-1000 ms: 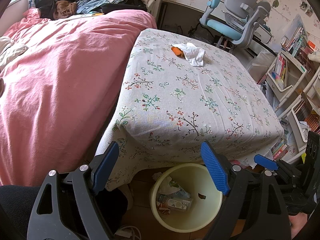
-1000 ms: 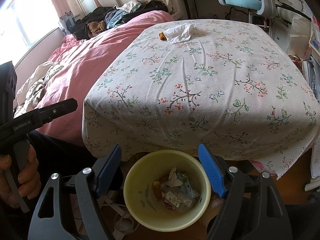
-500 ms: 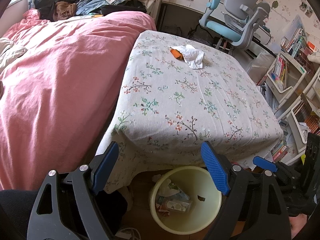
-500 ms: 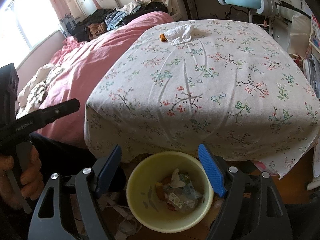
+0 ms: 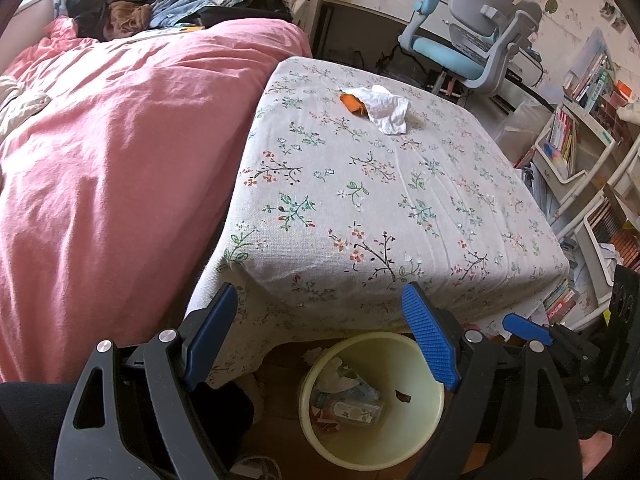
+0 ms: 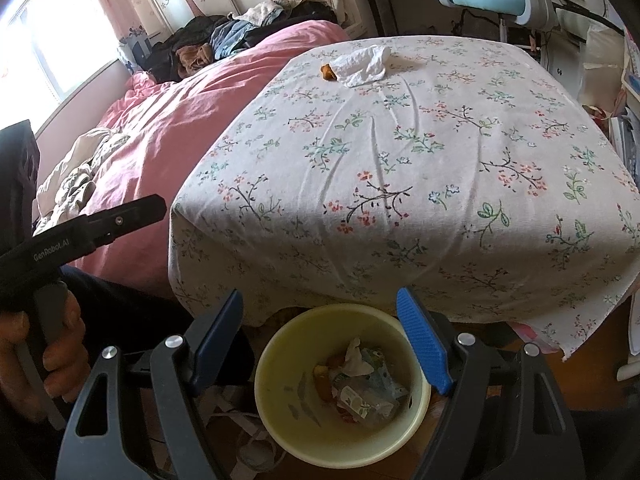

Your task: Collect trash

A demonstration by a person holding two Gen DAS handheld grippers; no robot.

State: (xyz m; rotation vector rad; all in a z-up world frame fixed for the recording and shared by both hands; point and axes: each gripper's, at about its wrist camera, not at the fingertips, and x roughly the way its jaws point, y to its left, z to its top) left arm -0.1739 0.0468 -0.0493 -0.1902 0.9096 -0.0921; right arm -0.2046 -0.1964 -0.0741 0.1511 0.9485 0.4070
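Pink bedding (image 5: 100, 168) fills the left of my view, with a heap of clothes (image 5: 160, 4) at its far end. Beside it stands the table under a floral cloth (image 5: 360, 208); a crumpled white tissue (image 5: 386, 108) lies near the far edge, touching an orange scrap (image 5: 351, 103). On the floor at the near edge sits a pale yellow bin (image 6: 280, 392) holding wrappers. My left gripper (image 5: 320, 336) and right gripper (image 6: 320, 332) both hang above it, jaws spread, nothing between them. Further right, a blue desk chair (image 5: 468, 44).
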